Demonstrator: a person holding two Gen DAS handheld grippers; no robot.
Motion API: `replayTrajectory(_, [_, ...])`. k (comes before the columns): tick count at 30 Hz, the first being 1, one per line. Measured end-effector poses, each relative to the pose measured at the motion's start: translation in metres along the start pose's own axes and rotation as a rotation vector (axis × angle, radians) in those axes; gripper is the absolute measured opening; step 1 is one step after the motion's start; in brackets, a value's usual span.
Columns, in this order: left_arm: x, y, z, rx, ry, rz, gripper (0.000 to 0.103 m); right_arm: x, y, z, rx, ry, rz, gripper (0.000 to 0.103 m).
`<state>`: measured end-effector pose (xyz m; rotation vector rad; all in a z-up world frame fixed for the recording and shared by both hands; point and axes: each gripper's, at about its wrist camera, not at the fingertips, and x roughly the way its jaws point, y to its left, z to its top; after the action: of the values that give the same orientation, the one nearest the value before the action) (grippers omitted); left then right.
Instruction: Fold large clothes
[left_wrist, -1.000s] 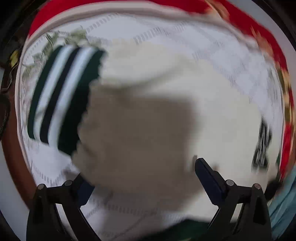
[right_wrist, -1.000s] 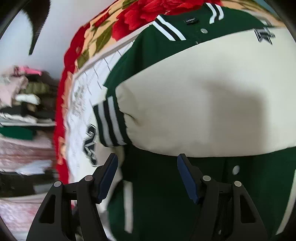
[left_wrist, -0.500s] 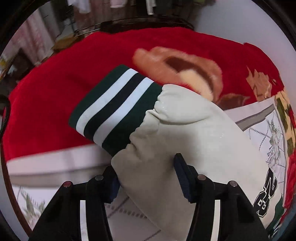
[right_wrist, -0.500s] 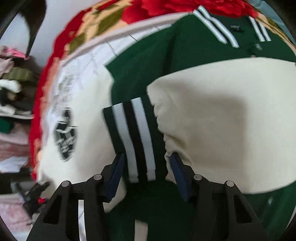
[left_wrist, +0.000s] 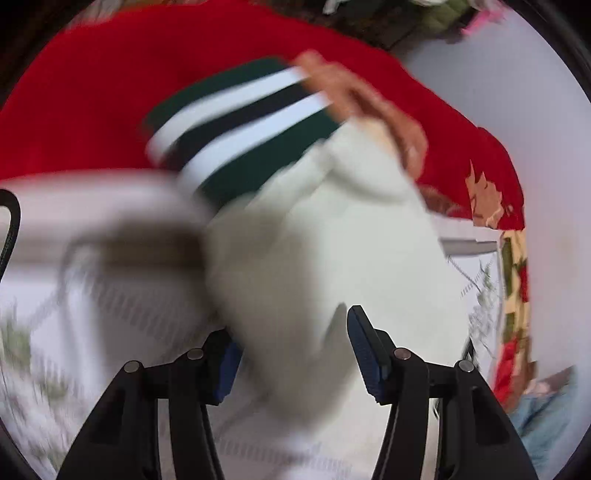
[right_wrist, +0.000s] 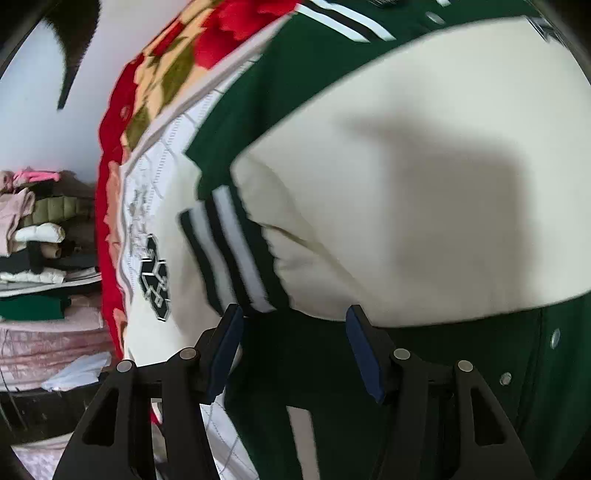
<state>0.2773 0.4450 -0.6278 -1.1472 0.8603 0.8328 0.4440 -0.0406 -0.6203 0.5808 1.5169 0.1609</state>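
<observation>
A green varsity jacket with cream sleeves lies on a bed. In the left wrist view my left gripper stands open around a cream sleeve whose green, white and black striped cuff points away; the view is blurred and I cannot see whether the pads touch the cloth. In the right wrist view my right gripper is open just above the green body, below the other cream sleeve, which is folded across the jacket with its striped cuff near the left finger.
The bed has a red floral blanket and a white quilted cover. A sleeve patch shows at the left. Stacks of folded clothes stand on shelves beyond the bed edge.
The left gripper has swung fast over the sleeve, with its jaws still around it. The right gripper has drawn back from the striped cuff and opened wider; the folded sleeve stays on the jacket.
</observation>
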Motion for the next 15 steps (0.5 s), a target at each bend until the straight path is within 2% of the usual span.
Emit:
replayTrajectory(3, [0.002,-0.016,0.009,0.077,-0.071,0.067,0.049,0.004,-0.002,-0.003,-0.01,0.009,-0.012,0.06])
replayTrajectory(4, [0.0,-0.024,0.009,0.111,-0.108,0.104,0.036,0.005,0.0,-0.003,-0.02,0.012,-0.022,0.06])
replayTrajectory(5, [-0.004,-0.03,0.011,0.143,-0.138,0.155,0.013,0.006,0.003,-0.004,-0.032,0.013,-0.032,0.06])
replayTrajectory(6, [-0.009,-0.037,0.012,0.172,-0.159,0.176,0.007,0.004,0.005,-0.005,-0.043,0.011,-0.036,0.06])
replayTrajectory(8, [-0.025,-0.047,0.015,0.201,-0.208,0.18,0.002,-0.003,0.01,-0.006,-0.06,0.001,-0.035,0.06])
replayTrajectory(11, [-0.051,-0.068,0.024,0.23,-0.279,0.168,0.001,-0.01,0.02,-0.005,-0.091,-0.028,-0.027,0.06])
replayTrajectory(15, [-0.079,-0.091,0.04,0.283,-0.329,0.129,0.001,0.016,0.028,0.008,-0.041,0.0,0.044,0.06])
